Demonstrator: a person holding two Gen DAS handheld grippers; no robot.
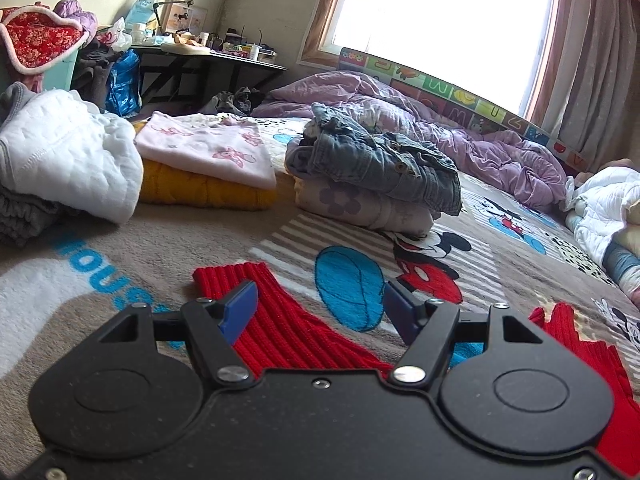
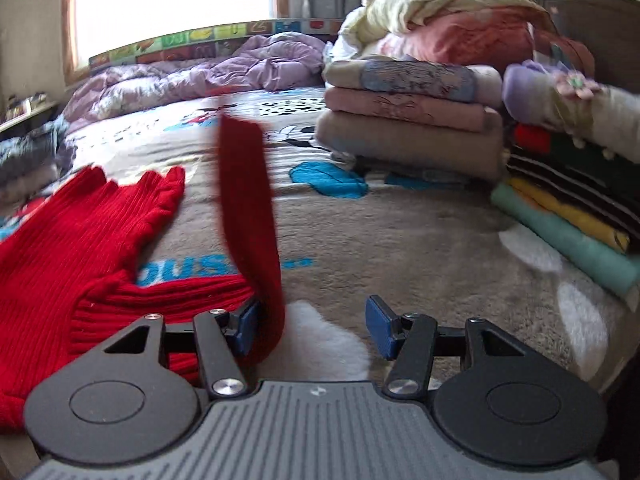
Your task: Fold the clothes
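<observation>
A red ribbed sweater (image 2: pixel 60 248) lies spread on the cartoon-print blanket (image 2: pixel 380 240), at the left of the right wrist view. One red sleeve (image 2: pixel 248 200) stands up off the blanket, blurred, resting against the inner side of the left blue pad (image 2: pixel 245 328). My right gripper (image 2: pixel 312 326) is open, with a wide gap to the other pad. In the left wrist view the other red sleeve (image 1: pixel 280 328) lies flat on the blanket, running under my left gripper (image 1: pixel 320 308), which is open just above it. The sleeve's cuff (image 1: pixel 228 276) shows past the left pad.
Folded stacks ring the sweater: a white quilted garment (image 1: pixel 60 152), a pink top on a yellow knit (image 1: pixel 208 156), denim on a floral piece (image 1: pixel 380 164), and two taller piles (image 2: pixel 408 120) (image 2: pixel 568 200) at the right. A crumpled purple duvet (image 1: pixel 460 128) lies at the back by the window.
</observation>
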